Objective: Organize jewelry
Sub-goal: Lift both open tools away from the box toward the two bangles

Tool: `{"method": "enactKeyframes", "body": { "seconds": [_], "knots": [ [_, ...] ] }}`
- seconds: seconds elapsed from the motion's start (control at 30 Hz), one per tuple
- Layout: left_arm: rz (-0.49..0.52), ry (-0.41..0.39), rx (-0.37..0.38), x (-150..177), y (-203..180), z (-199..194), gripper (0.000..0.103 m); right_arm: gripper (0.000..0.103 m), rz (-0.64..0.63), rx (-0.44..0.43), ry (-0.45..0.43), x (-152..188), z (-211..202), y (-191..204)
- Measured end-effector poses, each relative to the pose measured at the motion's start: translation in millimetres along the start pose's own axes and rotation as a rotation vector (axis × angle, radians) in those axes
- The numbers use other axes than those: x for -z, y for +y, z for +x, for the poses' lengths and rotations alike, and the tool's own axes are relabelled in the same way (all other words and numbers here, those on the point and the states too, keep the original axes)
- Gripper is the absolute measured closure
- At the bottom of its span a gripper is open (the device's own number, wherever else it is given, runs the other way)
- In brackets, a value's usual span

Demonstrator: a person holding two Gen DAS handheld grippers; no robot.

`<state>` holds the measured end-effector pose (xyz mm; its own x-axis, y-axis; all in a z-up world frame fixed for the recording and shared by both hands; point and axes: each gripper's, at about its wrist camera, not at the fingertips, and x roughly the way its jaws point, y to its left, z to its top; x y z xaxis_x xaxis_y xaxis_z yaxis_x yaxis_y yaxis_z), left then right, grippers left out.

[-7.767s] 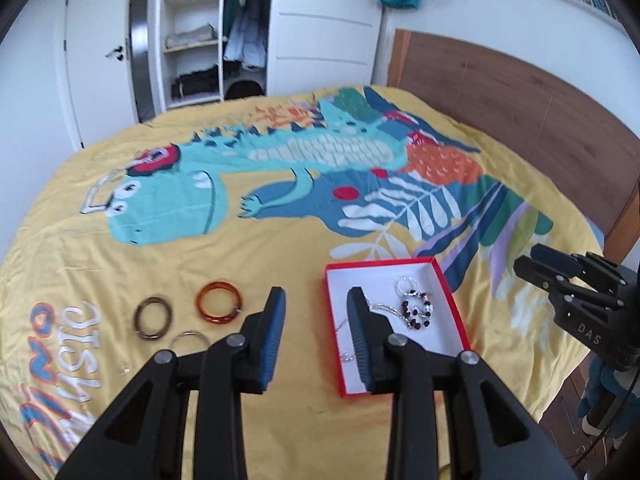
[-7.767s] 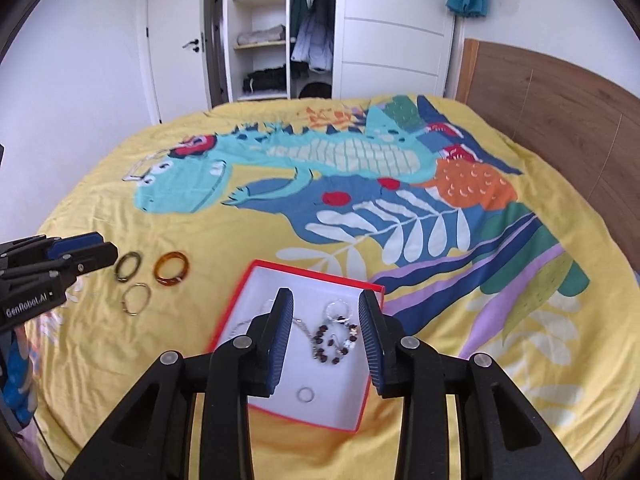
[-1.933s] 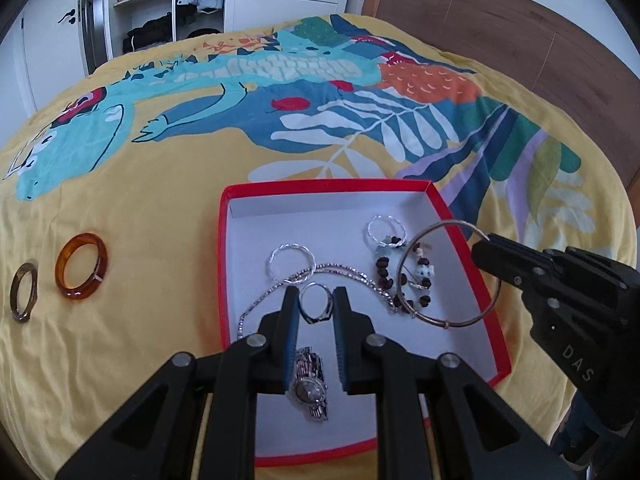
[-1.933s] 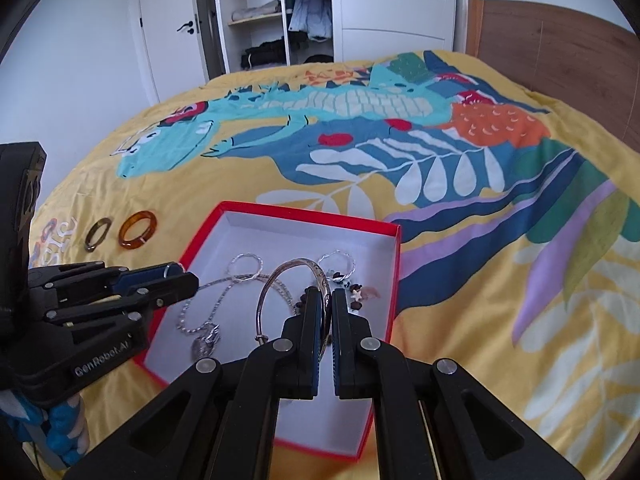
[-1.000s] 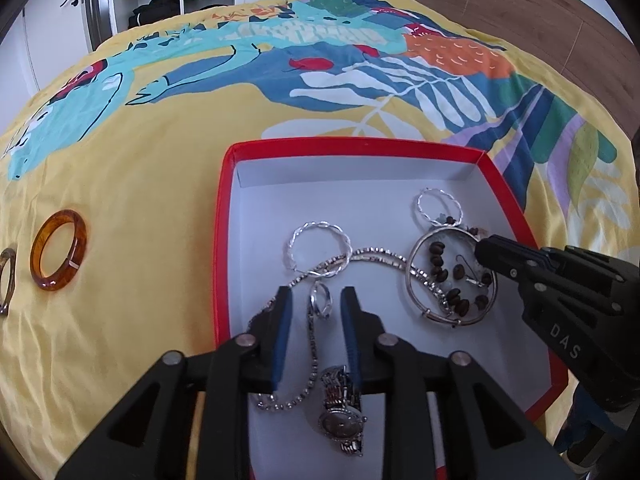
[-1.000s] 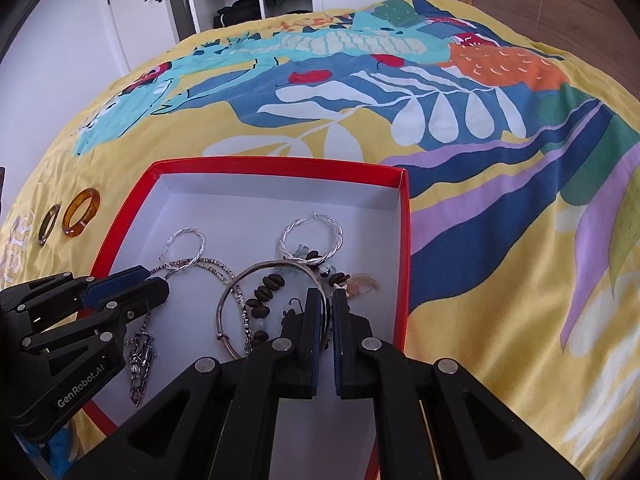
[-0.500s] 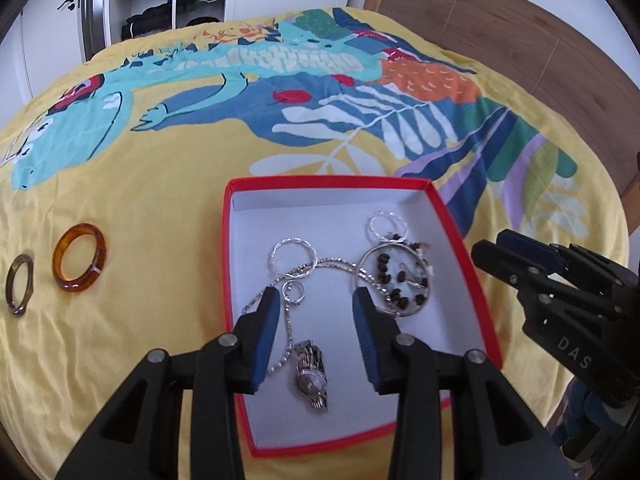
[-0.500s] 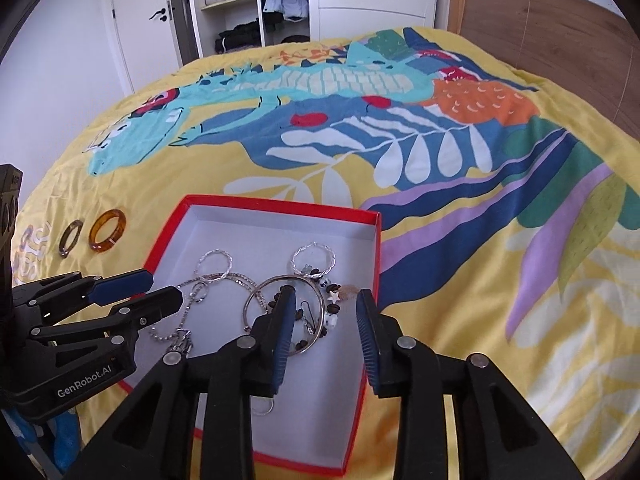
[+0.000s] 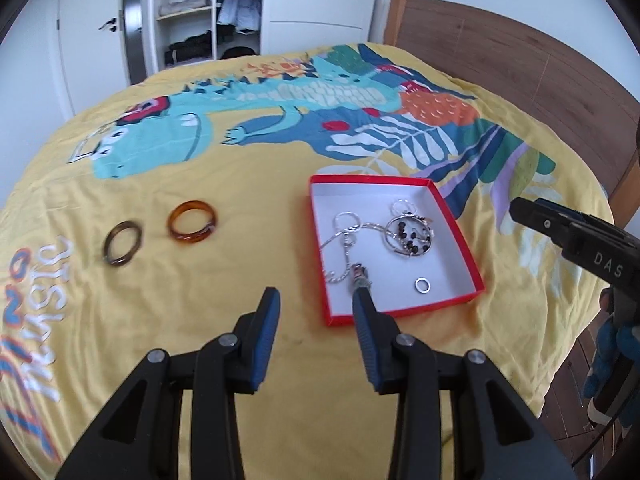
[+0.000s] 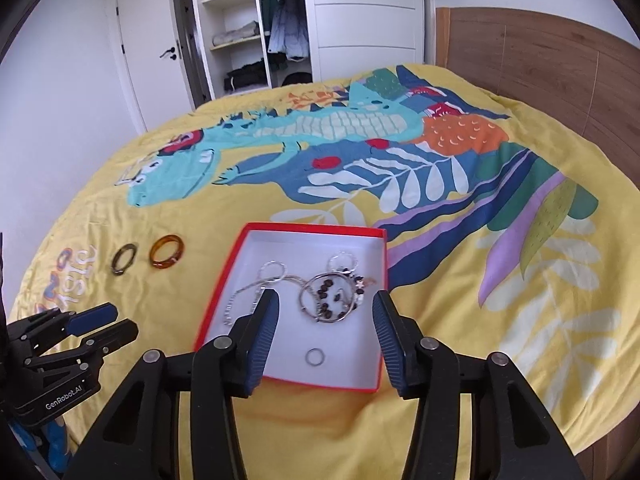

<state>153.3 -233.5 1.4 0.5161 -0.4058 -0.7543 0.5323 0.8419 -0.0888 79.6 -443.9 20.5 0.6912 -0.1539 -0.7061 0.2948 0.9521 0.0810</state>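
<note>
Left hand-held gripper (image 9: 314, 312): jaws spread wide with nothing between them, raised over bare bedspread near the box's left near corner.
Right hand-held gripper (image 10: 324, 312): also wide apart and empty, held above the near half of the box.
Red box (image 10: 218, 300): shallow, white inside, sitting on the yellow dinosaur bedspread (image 9: 240, 168) right of centre.
In the box: a thin silver bangle (image 10: 329, 298) lying over a dark beaded bracelet (image 10: 326, 292), a silver chain (image 9: 344, 240) trailing to the near left, a wristwatch (image 9: 360, 276) at the near left edge, two small twisted hoops toward the far side, and a plain little ring (image 10: 315, 357) alone on the near floor.
Loose jewelry: an amber bangle (image 9: 193, 222) and, just left of it, a dark brown bangle (image 9: 123, 242), both flat on the bedspread well left of the box.
Likely next: these two are still outside, so they look like the remaining work, closer to the left side.
Handling: both bangles look rigid, light and glossy, so probably slick between the pads.
Where to grip: across one section of the band, one finger inside the hoop and one outside, pressing slightly into the soft bedding to get under it.
Caution: if they are glass or stone, a hard squeeze or a drop onto the other pieces could chip them.
</note>
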Motion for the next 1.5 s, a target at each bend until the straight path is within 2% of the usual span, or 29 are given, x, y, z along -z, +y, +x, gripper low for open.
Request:
{"method": "enactKeyframes", "body": {
  "seconds": [0.3,0.53,0.9,1.0,1.3,1.5],
  "knots": [
    [-0.085,-0.077,-0.088,40,37,-85,0.067,0.049,-0.022,-0.066,-0.047,24,-58,47],
    [-0.121,-0.138,-0.177,66,57,-134,0.067,0.049,-0.091,-0.097,-0.082,38,-96,86],
    [-0.205,-0.23,-0.252,98,78,-194,0.065,0.046,-0.154,-0.14,-0.132,59,-145,129],
    [-0.213,-0.262,-0.282,107,80,-209,0.058,0.045,-0.167,-0.159,-0.139,66,-154,141],
    [-0.214,-0.337,-0.349,122,79,-245,0.057,0.043,-0.21,-0.207,-0.185,78,-181,170],
    [-0.189,-0.36,-0.38,129,72,-261,0.055,0.034,-0.214,-0.23,-0.22,82,-195,179]
  ]
}}
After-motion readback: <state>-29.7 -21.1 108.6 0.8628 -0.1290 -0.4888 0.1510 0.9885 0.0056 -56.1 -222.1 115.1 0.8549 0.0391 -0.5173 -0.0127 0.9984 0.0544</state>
